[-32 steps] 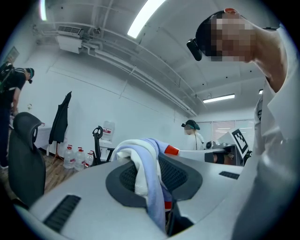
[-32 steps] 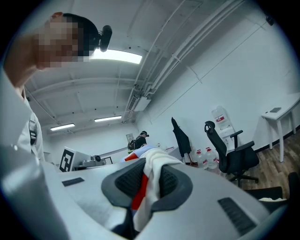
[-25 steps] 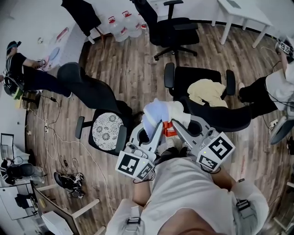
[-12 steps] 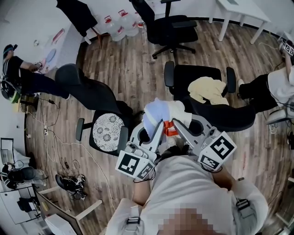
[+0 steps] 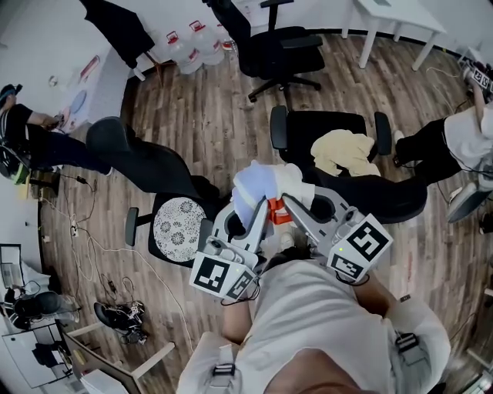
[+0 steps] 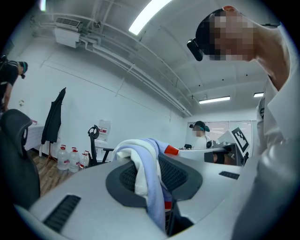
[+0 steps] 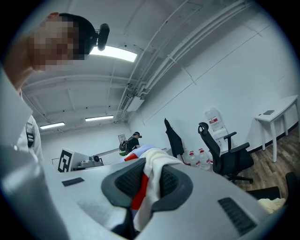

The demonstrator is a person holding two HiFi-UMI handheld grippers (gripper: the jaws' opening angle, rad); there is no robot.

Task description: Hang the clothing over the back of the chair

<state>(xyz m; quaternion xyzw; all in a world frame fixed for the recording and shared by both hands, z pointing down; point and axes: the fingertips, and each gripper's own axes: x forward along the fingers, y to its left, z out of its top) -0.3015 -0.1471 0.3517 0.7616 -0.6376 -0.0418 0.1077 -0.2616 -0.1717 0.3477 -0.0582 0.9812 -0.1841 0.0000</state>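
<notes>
A bunched white, light-blue and orange garment (image 5: 266, 187) hangs between my two grippers at the centre of the head view. My left gripper (image 5: 254, 206) is shut on its blue-white side (image 6: 146, 174). My right gripper (image 5: 290, 203) is shut on its white-orange side (image 7: 151, 182). Both point level, close together, with their tips buried in the cloth. Just beyond them is a black office chair (image 5: 317, 131) with a yellowish cloth (image 5: 347, 150) on its seat and its curved back (image 5: 377, 198) to my right.
A second black chair with a patterned cushion (image 5: 179, 229) stands at my left, and a third (image 5: 269, 50) stands farther off. Water bottles (image 5: 192, 50) line the wall. A white table (image 5: 389, 19) is at the back right. People sit at the left (image 5: 46, 142) and right (image 5: 462, 138) edges.
Both grippers, still holding the garment, have drifted slightly up and left in the head view. The cushioned chair has slid lower in the picture. Neither grip has changed.
</notes>
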